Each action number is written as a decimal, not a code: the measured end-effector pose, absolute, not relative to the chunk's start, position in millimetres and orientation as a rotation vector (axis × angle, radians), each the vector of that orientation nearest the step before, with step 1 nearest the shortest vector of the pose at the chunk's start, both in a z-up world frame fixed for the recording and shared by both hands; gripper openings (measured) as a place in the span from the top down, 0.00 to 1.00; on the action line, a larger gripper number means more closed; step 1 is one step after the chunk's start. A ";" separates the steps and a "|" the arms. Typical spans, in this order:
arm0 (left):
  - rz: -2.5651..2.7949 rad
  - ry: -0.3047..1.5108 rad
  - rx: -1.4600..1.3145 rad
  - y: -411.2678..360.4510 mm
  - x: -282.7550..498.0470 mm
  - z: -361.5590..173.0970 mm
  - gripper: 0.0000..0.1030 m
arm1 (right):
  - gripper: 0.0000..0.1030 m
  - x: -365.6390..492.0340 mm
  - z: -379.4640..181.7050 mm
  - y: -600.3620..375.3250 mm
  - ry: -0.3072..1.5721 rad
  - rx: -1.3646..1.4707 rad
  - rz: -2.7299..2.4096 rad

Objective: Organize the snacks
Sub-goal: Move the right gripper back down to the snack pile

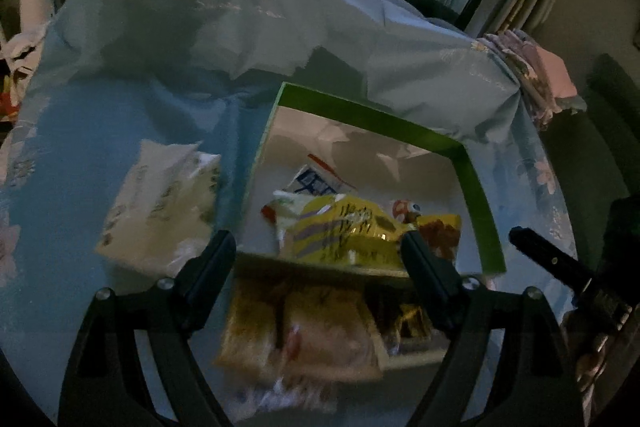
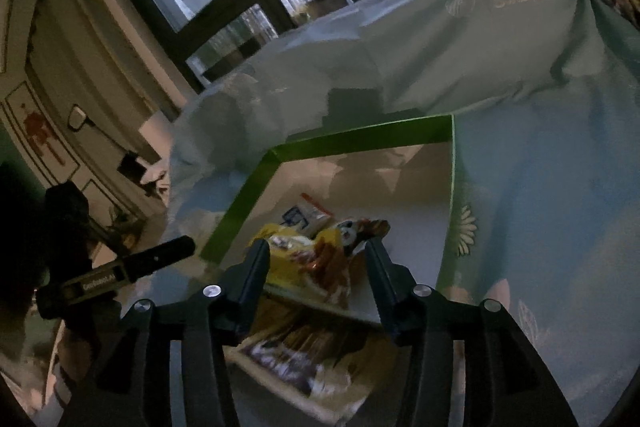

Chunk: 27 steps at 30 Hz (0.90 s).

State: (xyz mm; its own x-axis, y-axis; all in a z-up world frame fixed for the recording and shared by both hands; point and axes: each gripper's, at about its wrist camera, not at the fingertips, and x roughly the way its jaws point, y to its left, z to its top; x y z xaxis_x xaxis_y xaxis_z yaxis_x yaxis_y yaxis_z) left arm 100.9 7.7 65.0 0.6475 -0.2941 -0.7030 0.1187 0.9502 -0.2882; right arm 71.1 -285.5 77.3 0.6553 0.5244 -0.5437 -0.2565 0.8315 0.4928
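Only the left camera catches the pale, crinkly white snack pack (image 1: 160, 203) lying on the blue cloth (image 1: 80, 131) left of the box; the right one never sees it. The left gripper (image 1: 316, 255) has its fingers spread wide with nothing between them, hovering over a blurry brownish packet (image 1: 304, 331) just in front of the box. The box (image 1: 376, 121) is a shallow green-rimmed cardboard tray with a plain white floor, and inside sit a glossy yellow bag (image 1: 344, 231) and a small white-and-blue pouch (image 1: 316, 183) behind it. The right gripper (image 2: 316, 259) is also wide open and empty, aimed at that same yellow bag. The right view alone shows daisy prints (image 2: 466, 231) on the cloth, right of the box.
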 end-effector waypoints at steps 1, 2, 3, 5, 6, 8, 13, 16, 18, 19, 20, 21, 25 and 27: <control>-0.234 0.833 -0.223 10.5 94.3 66.2 0.17 | 0.46 66.3 79.1 -288.1 0.728 0.404 0.459; -0.230 0.832 -0.224 12.9 87.5 66.9 0.17 | 0.46 60.6 80.2 -291.2 0.724 0.414 0.463; -0.223 0.836 -0.226 15.8 78.8 66.6 0.17 | 0.46 55.8 81.5 -293.8 0.719 0.422 0.469; -0.225 0.846 -0.229 16.9 68.7 64.6 0.17 | 0.46 45.6 83.3 -299.1 0.709 0.440 0.478; -0.229 0.854 -0.230 17.1 62.2 62.8 0.17 | 0.45 41.5 84.0 -301.3 0.709 0.449 0.482; -0.241 0.875 -0.242 18.2 50.0 59.0 0.17 | 0.45 34.8 84.6 -305.4 0.710 0.472 0.495; -0.263 0.907 -0.328 24.6 26.6 53.5 0.17 | 0.45 22.2 80.0 -311.4 0.716 0.503 0.525; -0.271 0.925 -0.378 25.0 17.0 52.3 0.17 | 0.45 18.3 71.3 -316.5 0.731 0.537 0.546; -0.285 0.940 -0.412 20.9 11.2 49.8 0.17 | 0.45 18.7 64.5 -320.3 0.735 0.566 0.554; -0.296 0.954 -0.428 16.3 8.7 47.2 0.17 | 0.45 18.9 61.6 -321.4 0.739 0.581 0.559; -0.311 0.971 -0.444 12.4 8.6 45.1 0.17 | 0.45 21.0 54.8 -323.6 0.753 0.617 0.575; -0.327 0.990 -0.466 6.4 9.2 41.7 0.17 | 0.45 23.2 49.3 -324.0 0.771 0.638 0.587; -0.358 1.032 -0.504 -19.1 14.9 32.7 0.17 | 0.45 28.4 29.8 -319.7 0.835 0.676 0.616; -0.369 1.048 -0.513 -31.5 20.4 28.6 0.17 | 0.45 32.0 19.7 -314.6 0.886 0.691 0.622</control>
